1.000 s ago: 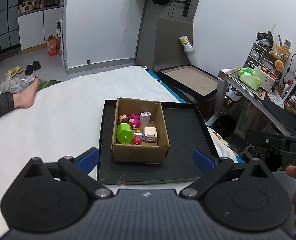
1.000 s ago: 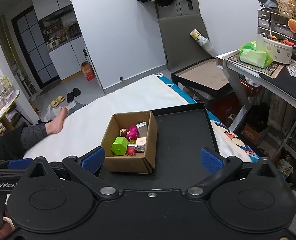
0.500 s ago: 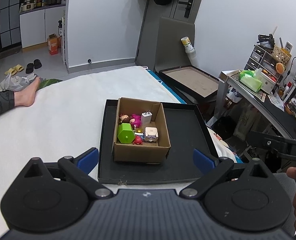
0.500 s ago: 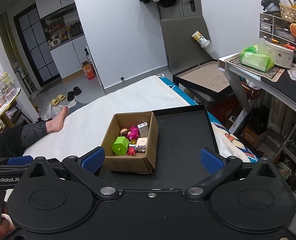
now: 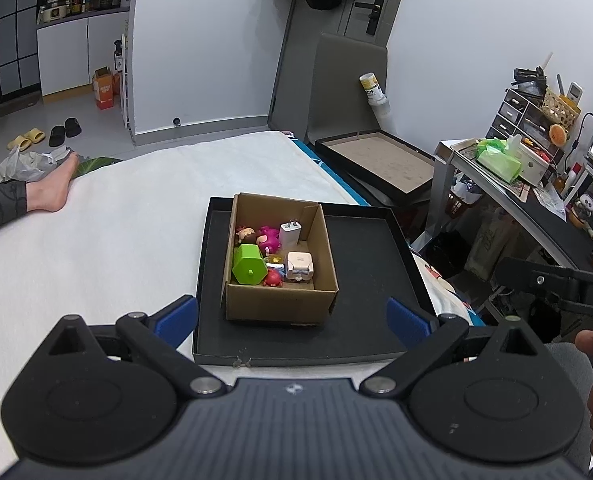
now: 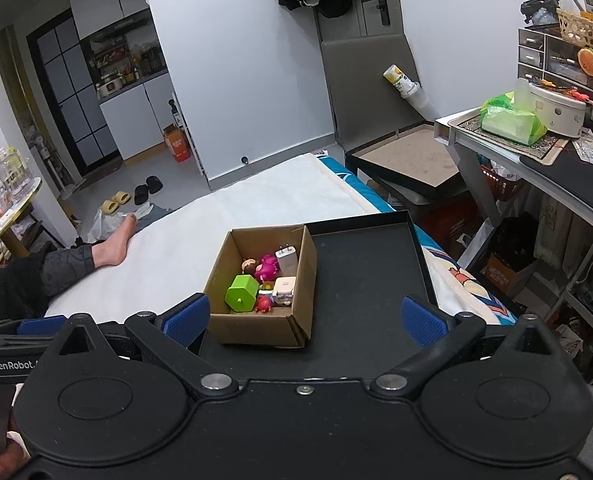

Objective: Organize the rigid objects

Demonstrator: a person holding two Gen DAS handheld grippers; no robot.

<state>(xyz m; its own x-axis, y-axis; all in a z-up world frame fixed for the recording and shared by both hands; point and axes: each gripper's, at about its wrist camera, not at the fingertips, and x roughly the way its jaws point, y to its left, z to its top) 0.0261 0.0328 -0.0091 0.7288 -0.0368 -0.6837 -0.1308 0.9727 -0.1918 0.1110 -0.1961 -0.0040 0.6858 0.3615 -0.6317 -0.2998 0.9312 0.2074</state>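
Both claws hang wide & empty: left gripper (image 5: 292, 318), right gripper (image 6: 304, 316), barely shifted vs a sec ago. Beyond, brown cardboard box (image 5: 280, 306) on shallow black tray (image 5: 376, 264) w/ green hexagonal toy (image 5: 248, 266), white charger plug (image 5: 290, 232) already inside. Sorting looks done.

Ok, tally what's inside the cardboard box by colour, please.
Green hexagonal plastic toy: 1
White wall chargers: 2
Pink figurine: 1
Red small toy: 1
Brown-haired doll figurine: 1
Total: 6; a small piece between them is unclear.
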